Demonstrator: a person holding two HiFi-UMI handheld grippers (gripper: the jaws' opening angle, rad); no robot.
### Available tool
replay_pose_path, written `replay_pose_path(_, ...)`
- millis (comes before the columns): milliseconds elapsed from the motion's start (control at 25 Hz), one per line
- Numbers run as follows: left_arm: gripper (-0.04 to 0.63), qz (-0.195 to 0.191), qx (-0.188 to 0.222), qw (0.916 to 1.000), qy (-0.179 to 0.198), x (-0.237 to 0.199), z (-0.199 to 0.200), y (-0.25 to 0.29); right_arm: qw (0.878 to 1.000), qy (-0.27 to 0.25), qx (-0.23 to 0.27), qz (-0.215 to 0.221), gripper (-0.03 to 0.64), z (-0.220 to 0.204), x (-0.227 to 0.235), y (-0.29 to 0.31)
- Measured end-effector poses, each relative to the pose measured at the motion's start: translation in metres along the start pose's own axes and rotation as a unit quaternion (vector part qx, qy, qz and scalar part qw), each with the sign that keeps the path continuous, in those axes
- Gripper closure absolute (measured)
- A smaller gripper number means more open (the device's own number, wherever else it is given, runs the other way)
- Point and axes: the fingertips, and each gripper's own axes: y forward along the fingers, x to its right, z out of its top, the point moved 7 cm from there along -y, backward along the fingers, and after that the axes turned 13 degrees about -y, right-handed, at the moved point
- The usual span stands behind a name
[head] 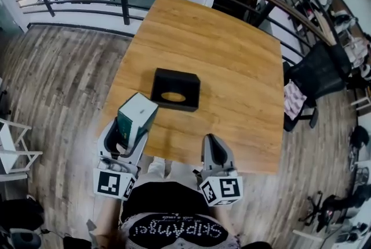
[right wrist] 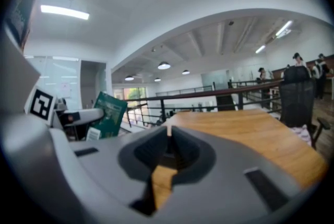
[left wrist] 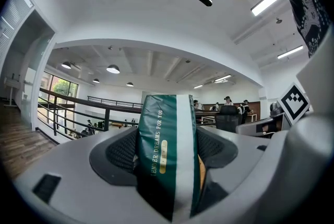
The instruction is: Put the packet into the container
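Wooden and pale brown, the broad rectangular counter [head: 232, 68] fills the middle of the head view. A black box-shaped container [head: 165, 78] sits on it toward the near-left side. A tan oval shows in its top face, probably the opening.

The left hand-held gripper [head: 128, 136] hangs over the counter's near-left edge, its jaws clamped on the dark green glossy packet with a white band [left wrist: 167, 155]. The packet stands on end between the jaws, in the air near the container but short of it and touching neither it nor the counter. The right hand-held gripper [head: 216, 152] is over the near edge, well apart from the packet. Its jaws are pressed together with nothing between them.

The left gripper view shows the packet's narrow face, with gold lettering running lengthwise beside the white stripe. The film looks smooth and slightly puffed.

It probably weighs little and gives under pressure, and the shiny skin may slide in a loose pinch. Gripping across the broad flat faces near the lower half, as now, seems soundest. It leaves the upper end free to lead into the oval, which looks snug for the packet.
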Motion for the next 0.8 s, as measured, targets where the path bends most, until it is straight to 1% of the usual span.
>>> replay_pose_path(280,0.235,-0.008,-0.012,0.9999,0.004,0.002,-0.004,0.014,1.0,0.008,-0.002,-0.015,0.574,-0.004,0.012,0.001)
replay_pose_path(480,0.235,-0.01,-0.014,0.9998,0.01,0.007,-0.006,0.026,1.0,0.013,-0.003,-0.009,0.574,-0.008,0.02,0.005)
replay_pose_path(800,0.235,-0.006,-0.008,0.9998,0.017,0.028,-0.001,0.05,1.0,0.013,0.004,-0.003,0.574,0.001,0.052,0.015)
